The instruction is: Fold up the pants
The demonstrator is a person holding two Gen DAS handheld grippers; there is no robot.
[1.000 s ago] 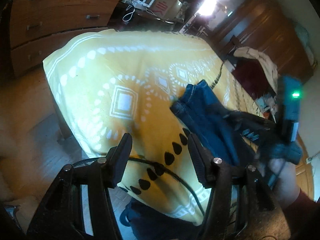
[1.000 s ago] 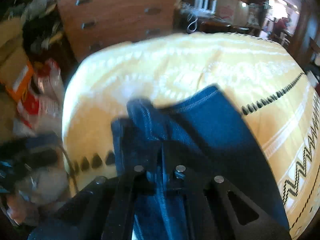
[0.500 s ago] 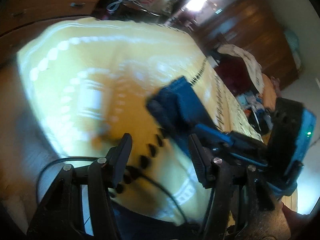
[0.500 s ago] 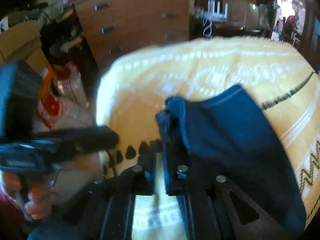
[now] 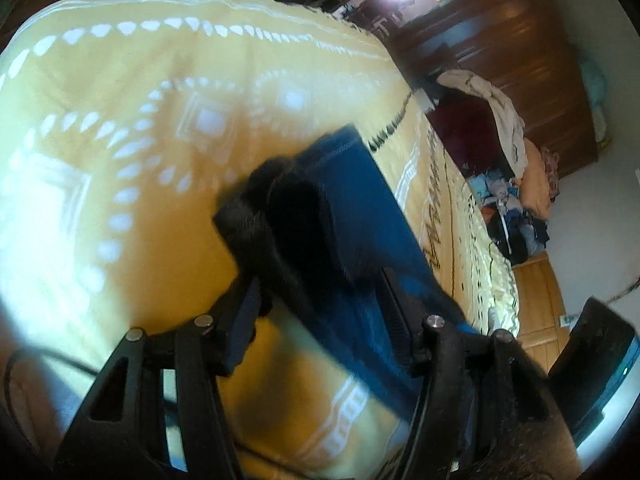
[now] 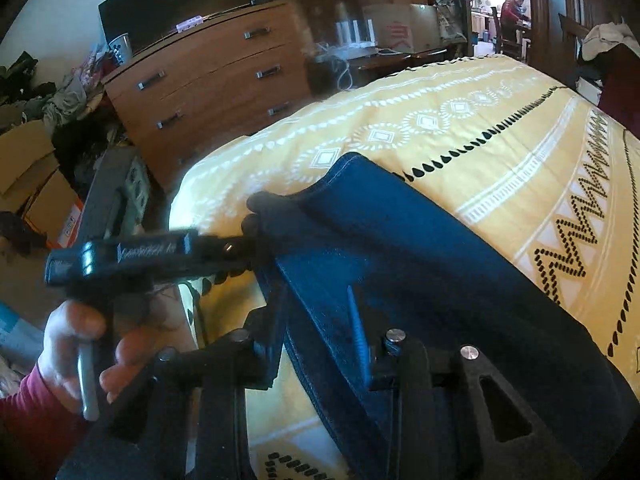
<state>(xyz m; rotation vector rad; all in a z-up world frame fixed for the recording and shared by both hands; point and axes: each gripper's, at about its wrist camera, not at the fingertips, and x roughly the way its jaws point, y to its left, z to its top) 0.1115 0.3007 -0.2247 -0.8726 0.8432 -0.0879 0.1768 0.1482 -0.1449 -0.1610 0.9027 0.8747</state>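
where the yellow patterned bedspread (image 6: 460, 128) covers the bed, a wooden chest of drawers (image 6: 216, 80) and cardboard boxes (image 6: 32, 176) stand beyond its edge. dark blue pants (image 6: 400, 248) lie folded on the spread. left gripper (image 5: 320, 304) has its fingers spread wide around the pants' near corner, cloth between them. right gripper (image 6: 324, 340) also stands open, straddling the fabric edge.

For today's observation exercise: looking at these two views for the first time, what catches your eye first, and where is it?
The dark blue pants lie folded on the bright yellow patterned bedspread, filling the middle of both views. The left gripper reaches in from the left onto their near edge. Behind the bed stands a wooden chest of drawers.
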